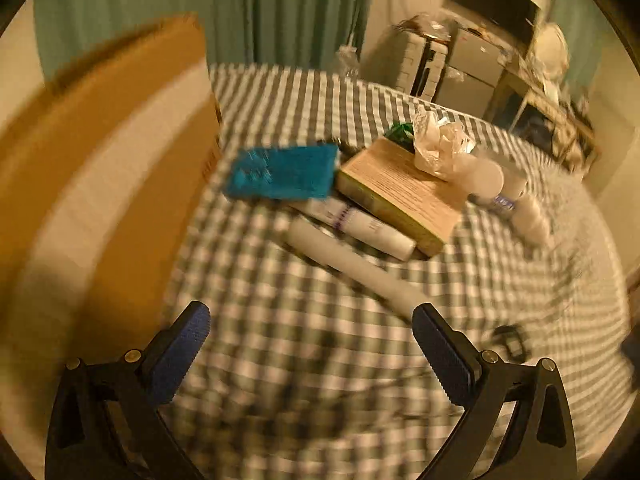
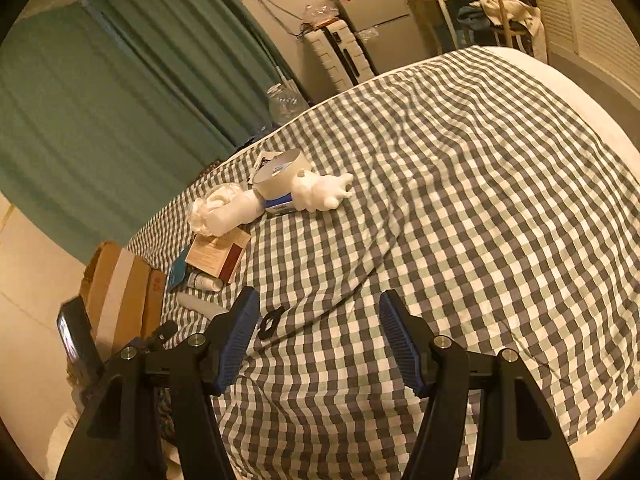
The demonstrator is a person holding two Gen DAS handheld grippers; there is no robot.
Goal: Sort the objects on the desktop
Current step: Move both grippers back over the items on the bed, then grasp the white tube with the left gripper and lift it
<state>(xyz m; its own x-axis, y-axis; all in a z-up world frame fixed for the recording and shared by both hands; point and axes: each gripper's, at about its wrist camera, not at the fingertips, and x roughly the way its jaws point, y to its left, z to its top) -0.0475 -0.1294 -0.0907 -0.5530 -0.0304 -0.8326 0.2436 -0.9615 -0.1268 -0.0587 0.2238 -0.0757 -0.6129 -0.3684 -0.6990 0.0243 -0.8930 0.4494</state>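
While both tools, left tool point(image 1: 311, 354) and right tool point(image 2: 319, 340), hang spread, a long white tube point(image 1: 352, 266) lies blurred.

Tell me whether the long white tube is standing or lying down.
Lying down. The white tube rests flat along the checked cloth, beside a smaller tube and the tan box.

A home bedroom: a checked bedspread point(image 2: 460, 184), teal curtains point(image 2: 120, 92), a small fridge point(image 2: 380, 20) and a suitcase point(image 2: 332, 56).
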